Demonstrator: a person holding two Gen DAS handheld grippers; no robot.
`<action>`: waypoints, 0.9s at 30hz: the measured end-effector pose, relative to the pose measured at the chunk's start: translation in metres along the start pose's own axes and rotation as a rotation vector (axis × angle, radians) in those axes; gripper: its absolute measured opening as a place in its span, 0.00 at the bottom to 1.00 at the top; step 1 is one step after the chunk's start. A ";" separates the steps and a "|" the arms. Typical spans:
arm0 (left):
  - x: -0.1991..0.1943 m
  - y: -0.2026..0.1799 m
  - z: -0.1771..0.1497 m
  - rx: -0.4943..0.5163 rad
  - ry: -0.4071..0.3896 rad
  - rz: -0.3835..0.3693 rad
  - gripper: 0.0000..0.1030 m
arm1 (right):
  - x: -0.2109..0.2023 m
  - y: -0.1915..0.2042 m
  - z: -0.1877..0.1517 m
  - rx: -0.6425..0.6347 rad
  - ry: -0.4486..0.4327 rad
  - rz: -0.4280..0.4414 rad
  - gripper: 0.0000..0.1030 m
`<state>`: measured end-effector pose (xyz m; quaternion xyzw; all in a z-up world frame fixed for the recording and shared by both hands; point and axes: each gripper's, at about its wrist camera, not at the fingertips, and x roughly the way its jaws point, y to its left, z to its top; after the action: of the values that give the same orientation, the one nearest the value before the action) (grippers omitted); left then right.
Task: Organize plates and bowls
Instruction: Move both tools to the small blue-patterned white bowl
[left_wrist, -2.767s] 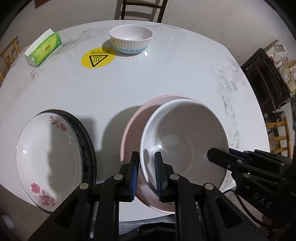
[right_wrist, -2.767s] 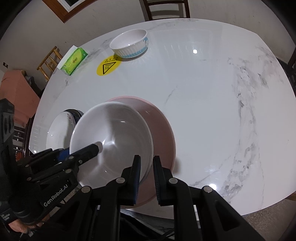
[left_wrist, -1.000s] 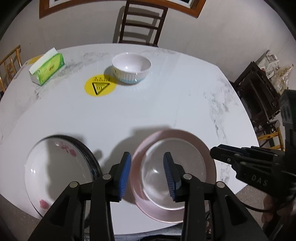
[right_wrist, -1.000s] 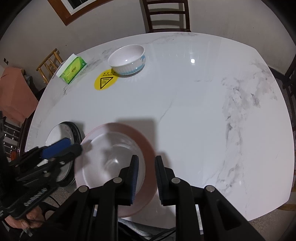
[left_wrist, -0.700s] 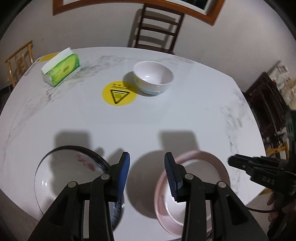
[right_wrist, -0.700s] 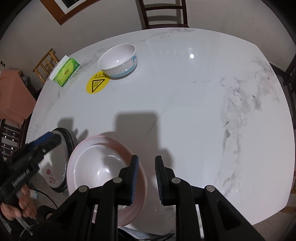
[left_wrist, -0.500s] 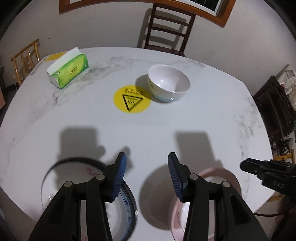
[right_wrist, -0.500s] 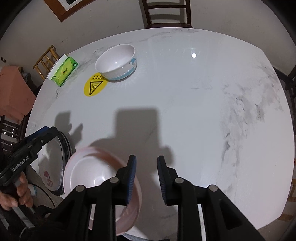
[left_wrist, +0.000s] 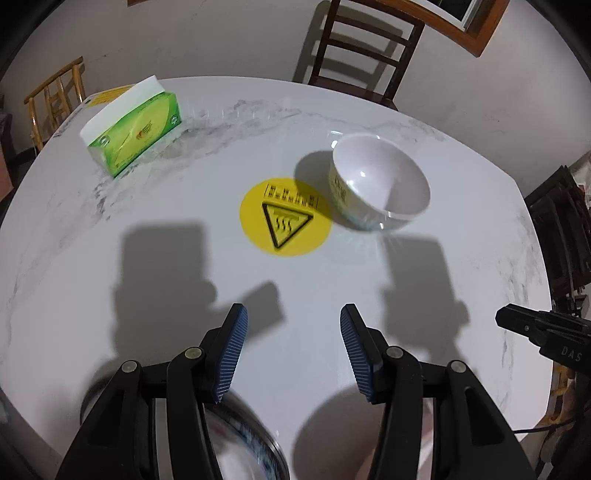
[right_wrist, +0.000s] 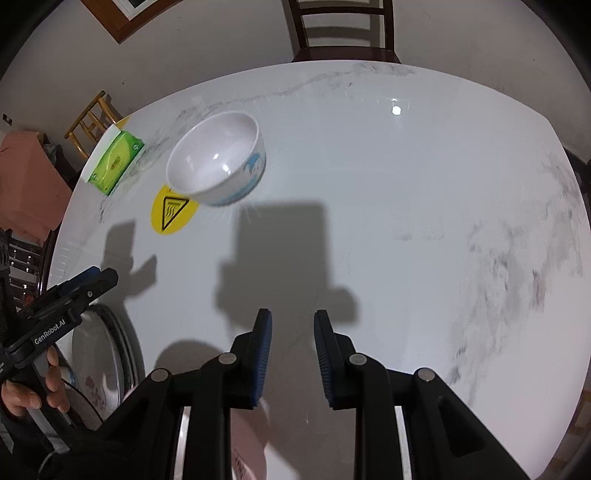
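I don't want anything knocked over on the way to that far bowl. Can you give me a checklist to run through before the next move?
1. Left tongs empty: ok, jaws opening with nothing between them.
2. Right tongs empty: ok, a narrow gap between the pads, nothing in it.
3. Small white bowl upright and free to grasp: ok, it stands alone beside the yellow warning sticker.
4. Path across the marble table to the bowl: ok, only bare tabletop lies between.
5. Tissue box clear of the bowl: ok, well apart to one side.
6. Stacked dishes at the near edge settled: cannot tell, mostly hidden under the tongs and blurred.
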<state>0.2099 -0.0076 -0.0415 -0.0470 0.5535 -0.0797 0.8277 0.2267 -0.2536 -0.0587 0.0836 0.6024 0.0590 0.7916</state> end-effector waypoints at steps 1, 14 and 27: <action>0.002 -0.001 0.004 0.001 0.004 0.012 0.47 | 0.002 0.000 0.006 -0.003 0.000 0.009 0.23; 0.039 -0.010 0.076 -0.016 0.010 0.029 0.47 | 0.022 0.009 0.075 -0.037 -0.002 -0.002 0.23; 0.071 -0.007 0.111 -0.052 0.028 0.030 0.44 | 0.047 0.031 0.128 -0.049 -0.003 -0.001 0.23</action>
<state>0.3384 -0.0283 -0.0621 -0.0591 0.5674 -0.0538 0.8196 0.3632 -0.2216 -0.0636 0.0640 0.5998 0.0733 0.7942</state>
